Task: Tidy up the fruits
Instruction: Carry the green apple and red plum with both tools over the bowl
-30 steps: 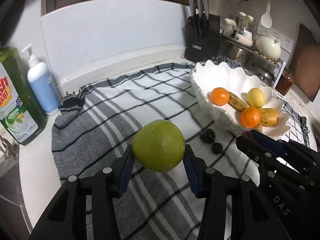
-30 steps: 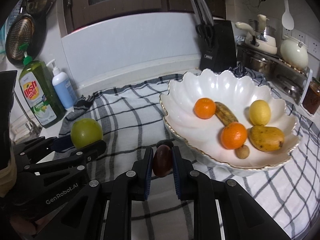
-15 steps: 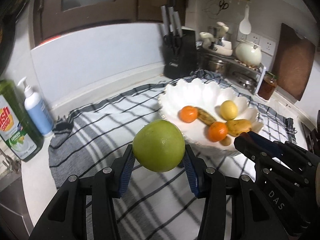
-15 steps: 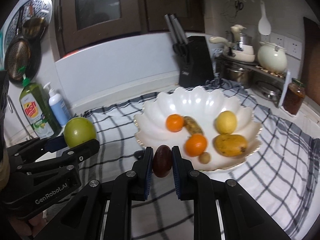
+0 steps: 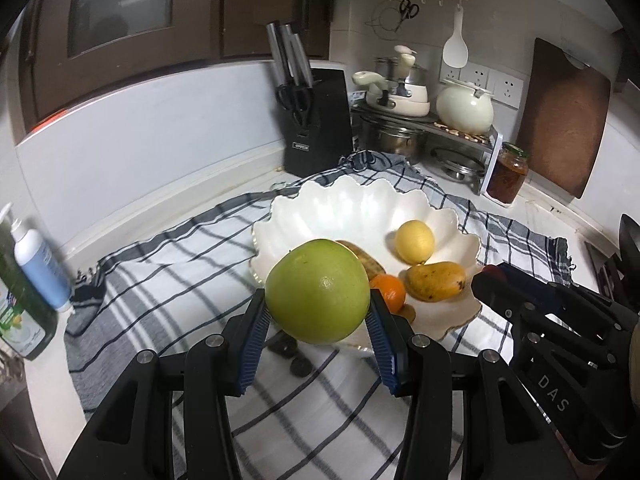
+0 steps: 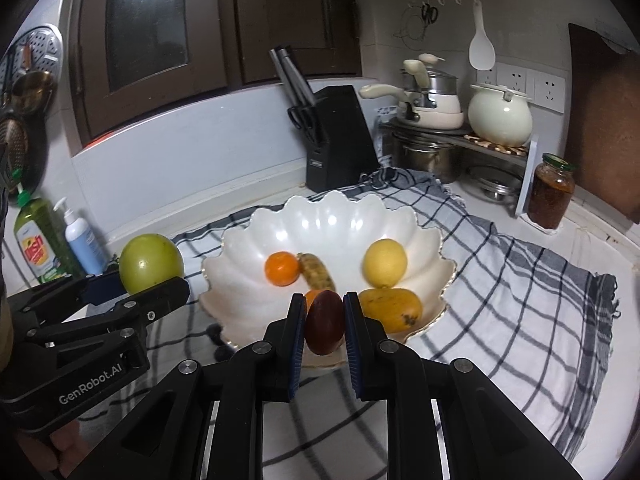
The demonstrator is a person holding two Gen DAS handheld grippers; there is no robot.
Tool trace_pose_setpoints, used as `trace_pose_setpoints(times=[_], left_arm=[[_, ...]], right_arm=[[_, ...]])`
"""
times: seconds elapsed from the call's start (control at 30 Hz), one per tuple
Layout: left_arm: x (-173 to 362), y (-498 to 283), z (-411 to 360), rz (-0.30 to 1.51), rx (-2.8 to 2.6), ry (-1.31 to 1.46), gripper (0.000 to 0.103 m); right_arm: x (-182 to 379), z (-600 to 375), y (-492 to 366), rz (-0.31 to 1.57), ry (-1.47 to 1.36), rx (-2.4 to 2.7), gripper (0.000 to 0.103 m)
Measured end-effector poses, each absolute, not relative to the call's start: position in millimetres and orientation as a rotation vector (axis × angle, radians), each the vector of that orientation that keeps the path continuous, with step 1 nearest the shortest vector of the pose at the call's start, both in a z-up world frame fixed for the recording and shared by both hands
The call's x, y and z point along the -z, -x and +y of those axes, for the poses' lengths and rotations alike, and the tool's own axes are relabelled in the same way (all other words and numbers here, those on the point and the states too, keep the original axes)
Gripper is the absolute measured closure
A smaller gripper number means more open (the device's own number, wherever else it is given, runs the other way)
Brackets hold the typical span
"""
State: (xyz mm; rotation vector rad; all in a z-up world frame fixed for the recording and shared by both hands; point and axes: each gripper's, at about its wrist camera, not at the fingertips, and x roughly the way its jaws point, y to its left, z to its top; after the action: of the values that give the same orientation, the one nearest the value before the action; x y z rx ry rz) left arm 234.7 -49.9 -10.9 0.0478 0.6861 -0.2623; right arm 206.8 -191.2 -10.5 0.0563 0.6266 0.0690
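My left gripper point(image 5: 318, 320) is shut on a large green round fruit point(image 5: 318, 291), held above the cloth just left of the white scalloped bowl point(image 5: 360, 208). It also shows in the right wrist view point(image 6: 151, 263). My right gripper point(image 6: 324, 328) is shut on a small dark red fruit point(image 6: 325, 322), held over the bowl's near rim point(image 6: 240, 236). The bowl holds an orange point(image 6: 282, 268), a lemon point(image 6: 385, 263), a mango point(image 6: 390, 309) and a spotted yellow fruit point(image 6: 317, 271). Two small dark fruits point(image 5: 292, 356) lie on the cloth.
A checked cloth point(image 6: 520, 280) covers the counter. A knife block point(image 6: 340, 136), pots and a rack point(image 6: 452, 136), and a jar point(image 6: 550, 190) stand behind. Dish soap point(image 6: 34, 240) and a pump bottle point(image 6: 82, 238) stand at the left.
Both grippers have risen and moved toward the bowl with their fruits; the bowl now sits lower and more central in both views.
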Motion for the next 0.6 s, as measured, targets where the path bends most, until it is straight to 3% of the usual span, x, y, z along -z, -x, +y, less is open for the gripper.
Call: trace_pose_setpoints(times=[0.6], left_arm=[[40, -294, -68, 0.755, 0.28, -0.049, 0.056]], right_arm=[[41, -213, -260, 0.697, -0.069, -0.055, 0.083]])
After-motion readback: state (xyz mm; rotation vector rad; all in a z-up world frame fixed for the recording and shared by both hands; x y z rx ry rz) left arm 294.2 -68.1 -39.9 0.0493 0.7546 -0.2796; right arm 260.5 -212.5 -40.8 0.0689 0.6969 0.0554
